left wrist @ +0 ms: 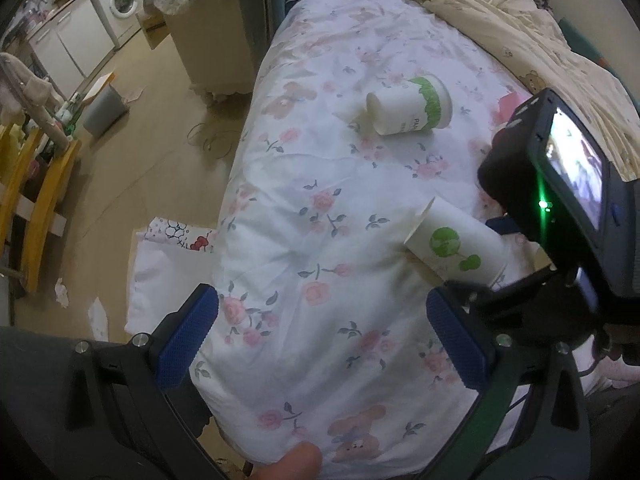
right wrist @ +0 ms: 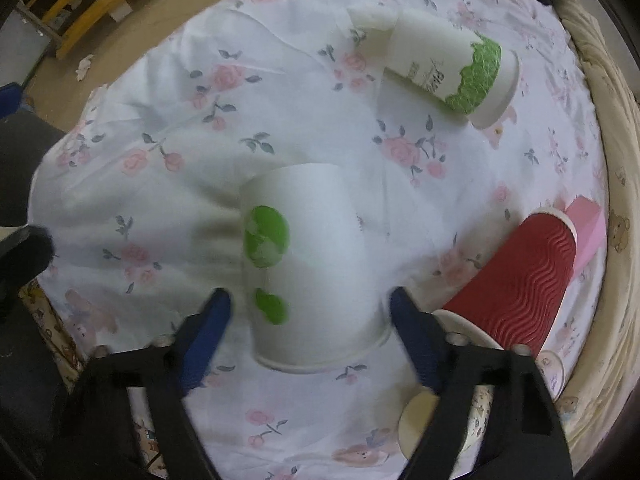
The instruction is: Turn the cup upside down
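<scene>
Right wrist view is motion-blurred; white cup with green globe print (right wrist: 308, 264) sits between the spread fingers of the right gripper (right wrist: 310, 320), mouth rim toward the camera, fingers just beside it at 9 and 3 o'clock, contact cannot be told. Red ribbed cup (right wrist: 516, 280) at 4 o'clock is partly cut off by the right finger. Second white cup (right wrist: 444, 68) lies tipped at 1 o'clock. Left gripper (left wrist: 320, 336) hangs open over bare floral sheet (left wrist: 320, 208); bed edge drops off at 9 o'clock.
</scene>
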Demonstrator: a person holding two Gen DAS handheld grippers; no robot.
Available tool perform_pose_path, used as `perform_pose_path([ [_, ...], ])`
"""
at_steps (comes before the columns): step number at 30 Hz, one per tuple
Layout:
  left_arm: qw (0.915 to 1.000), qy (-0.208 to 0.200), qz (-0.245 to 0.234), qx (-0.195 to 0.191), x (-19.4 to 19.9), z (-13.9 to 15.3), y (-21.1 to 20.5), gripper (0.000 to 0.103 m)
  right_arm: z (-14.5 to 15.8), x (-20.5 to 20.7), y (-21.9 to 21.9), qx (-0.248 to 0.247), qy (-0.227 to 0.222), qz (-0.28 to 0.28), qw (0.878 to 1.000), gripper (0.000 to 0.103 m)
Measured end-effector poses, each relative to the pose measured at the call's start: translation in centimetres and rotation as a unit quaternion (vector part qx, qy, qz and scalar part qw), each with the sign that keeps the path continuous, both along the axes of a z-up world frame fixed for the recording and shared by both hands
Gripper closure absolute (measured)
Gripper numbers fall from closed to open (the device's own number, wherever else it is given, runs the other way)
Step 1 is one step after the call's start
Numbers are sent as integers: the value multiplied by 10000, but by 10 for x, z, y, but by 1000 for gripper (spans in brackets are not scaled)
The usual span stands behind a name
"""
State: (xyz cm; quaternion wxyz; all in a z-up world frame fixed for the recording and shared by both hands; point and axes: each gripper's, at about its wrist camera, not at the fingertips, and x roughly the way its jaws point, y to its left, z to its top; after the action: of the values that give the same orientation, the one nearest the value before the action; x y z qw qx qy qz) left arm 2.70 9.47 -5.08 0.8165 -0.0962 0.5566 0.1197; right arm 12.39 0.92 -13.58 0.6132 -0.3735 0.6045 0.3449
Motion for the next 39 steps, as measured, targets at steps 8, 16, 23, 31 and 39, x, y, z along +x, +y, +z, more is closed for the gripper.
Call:
perform_pose_path([
  [8, 9999, -123, 44, -12, -1, 6, -2, 0, 36, 1, -65, 685, 312, -1100, 9911, 38],
  [16, 9997, -209, -124, -32, -5, 10, -18, 0, 44, -41, -143, 1564, 781, -3065, 9357, 38],
  [23, 9992, -252, -302, -109, -6, 13, -39, 0, 31, -71, -165, 2039, 1188, -4491, 8618, 37],
  [31, 9990, -255, -363, 84, -8, 11, -47, 0, -8, -71, -177, 2149, 1594, -5159, 8138, 37],
  [39, 9988, -253, -398, 102, -7, 10, -47, 0, -9, -69, -174, 2084, 1591, -5036, 8232, 21],
])
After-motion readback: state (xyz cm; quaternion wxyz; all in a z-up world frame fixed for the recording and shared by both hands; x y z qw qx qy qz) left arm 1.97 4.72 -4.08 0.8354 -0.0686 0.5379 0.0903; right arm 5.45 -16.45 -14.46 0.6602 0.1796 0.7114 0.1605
